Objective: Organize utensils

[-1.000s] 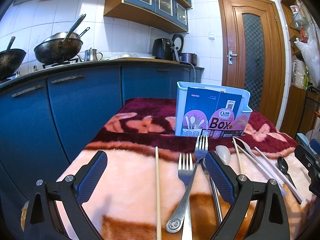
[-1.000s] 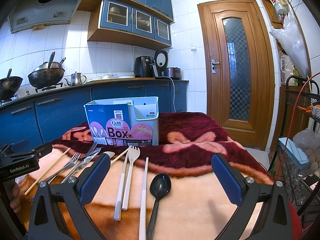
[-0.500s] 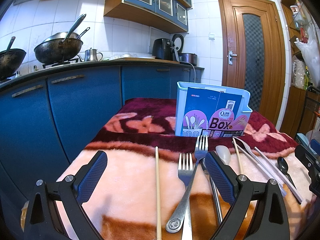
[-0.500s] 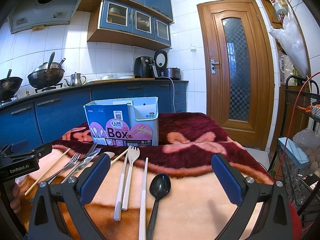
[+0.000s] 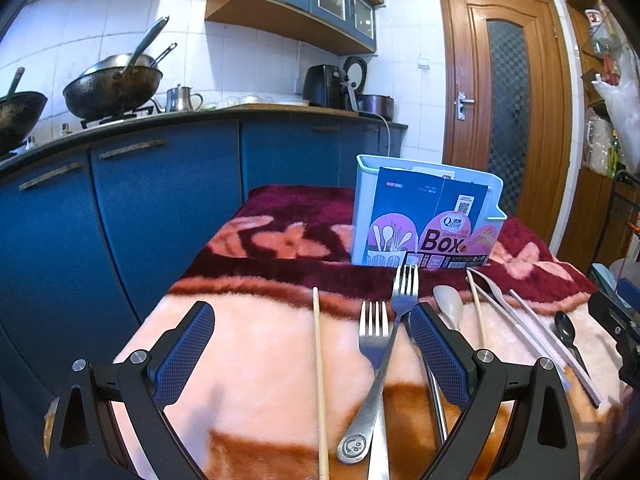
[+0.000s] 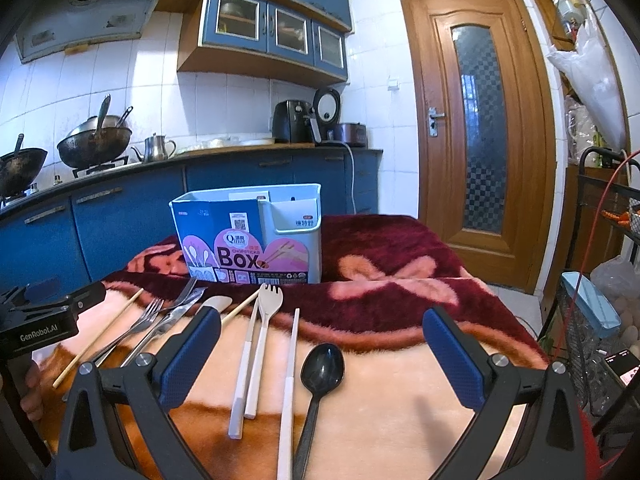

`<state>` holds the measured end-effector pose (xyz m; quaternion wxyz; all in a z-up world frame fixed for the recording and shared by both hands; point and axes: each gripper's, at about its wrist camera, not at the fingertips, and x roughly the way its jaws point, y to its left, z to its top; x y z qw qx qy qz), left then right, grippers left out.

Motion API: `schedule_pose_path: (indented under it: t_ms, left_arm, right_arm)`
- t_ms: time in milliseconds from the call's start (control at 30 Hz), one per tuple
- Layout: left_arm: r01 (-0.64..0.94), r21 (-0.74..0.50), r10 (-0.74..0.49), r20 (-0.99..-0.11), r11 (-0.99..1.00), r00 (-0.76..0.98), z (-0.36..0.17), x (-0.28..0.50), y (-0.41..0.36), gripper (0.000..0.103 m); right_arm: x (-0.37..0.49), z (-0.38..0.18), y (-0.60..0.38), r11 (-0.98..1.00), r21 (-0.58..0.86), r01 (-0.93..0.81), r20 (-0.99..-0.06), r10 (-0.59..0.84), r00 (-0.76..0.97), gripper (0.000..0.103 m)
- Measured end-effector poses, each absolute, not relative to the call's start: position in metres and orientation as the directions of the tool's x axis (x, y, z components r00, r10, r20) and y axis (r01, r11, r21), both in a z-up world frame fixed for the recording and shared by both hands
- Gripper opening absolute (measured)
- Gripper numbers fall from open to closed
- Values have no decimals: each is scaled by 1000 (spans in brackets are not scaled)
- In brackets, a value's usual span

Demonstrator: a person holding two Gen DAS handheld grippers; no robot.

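A pale blue utensil box (image 5: 424, 220) (image 6: 248, 236) stands upright on the blanket beyond the utensils. Two steel forks (image 5: 394, 320), a wooden chopstick (image 5: 319, 364) and a pale spoon (image 5: 449, 305) lie in front of my left gripper (image 5: 312, 350), which is open and empty above them. My right gripper (image 6: 322, 354) is open and empty over a black spoon (image 6: 320, 376), a beige spork (image 6: 265, 328) and white chopsticks (image 6: 289, 376). The forks (image 6: 148, 316) lie to its left.
The utensils lie on a pink and maroon fleece blanket (image 5: 248, 344) over a table. Blue kitchen cabinets (image 5: 152, 200) run along the left. A wire rack (image 6: 592, 332) stands at the right. A wooden door (image 6: 476, 128) is behind.
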<state>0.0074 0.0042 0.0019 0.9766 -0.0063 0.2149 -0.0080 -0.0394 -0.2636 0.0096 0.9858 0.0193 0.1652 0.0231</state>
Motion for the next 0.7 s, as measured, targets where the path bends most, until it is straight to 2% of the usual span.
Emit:
schedule_pose_path:
  t_ms: [267, 400, 700]
  left_arm:
    - [27, 50, -2, -445, 998, 896, 24, 13, 14, 98]
    - [43, 50, -12, -498, 998, 867, 30, 22, 21, 98]
    - [74, 84, 0, -663, 994, 749, 16, 58, 26, 98]
  right_arm:
    - [-31, 24, -277, 999, 7, -51, -470, 49, 881, 103]
    - [-21, 25, -285, 998, 19, -64, -550, 64, 832, 103]
    - [6, 13, -284, 989, 56, -139, -719, 137, 682, 72]
